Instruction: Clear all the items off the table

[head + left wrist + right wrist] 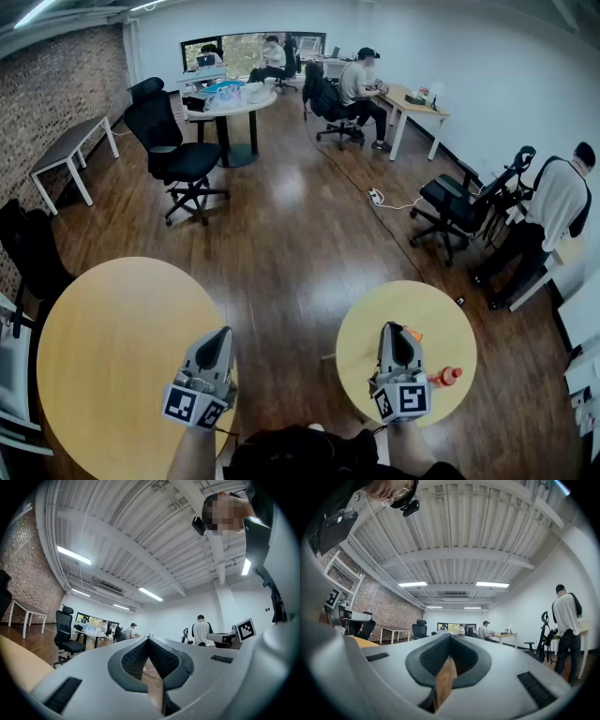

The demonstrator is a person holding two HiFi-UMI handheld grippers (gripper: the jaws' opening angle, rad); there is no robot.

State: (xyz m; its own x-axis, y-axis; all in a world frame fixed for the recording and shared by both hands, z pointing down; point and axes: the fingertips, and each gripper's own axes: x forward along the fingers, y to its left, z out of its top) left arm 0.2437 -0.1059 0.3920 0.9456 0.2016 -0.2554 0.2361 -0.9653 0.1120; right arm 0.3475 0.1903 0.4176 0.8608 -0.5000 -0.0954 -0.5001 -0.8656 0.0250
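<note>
A small round wooden table [441, 323] stands at the lower right. On it lie an orange item [413, 333], partly hidden behind my right gripper, and a small orange bottle with a red cap [446, 376] near the table's right edge. My right gripper [391, 327] [451, 635] hovers over this table, shut and empty, its jaws tilted up toward the room. My left gripper [225, 331] [149, 639] is shut with nothing in it and hangs over the right edge of a larger round wooden table [112, 356], whose top is bare.
Dark wooden floor [281, 253] lies between the two tables. A black office chair [173, 141] stands at the back left, another chair [459, 206] at the right beside a standing person [548, 220]. A power strip [376, 197] lies on the floor. Seated people and desks fill the far end.
</note>
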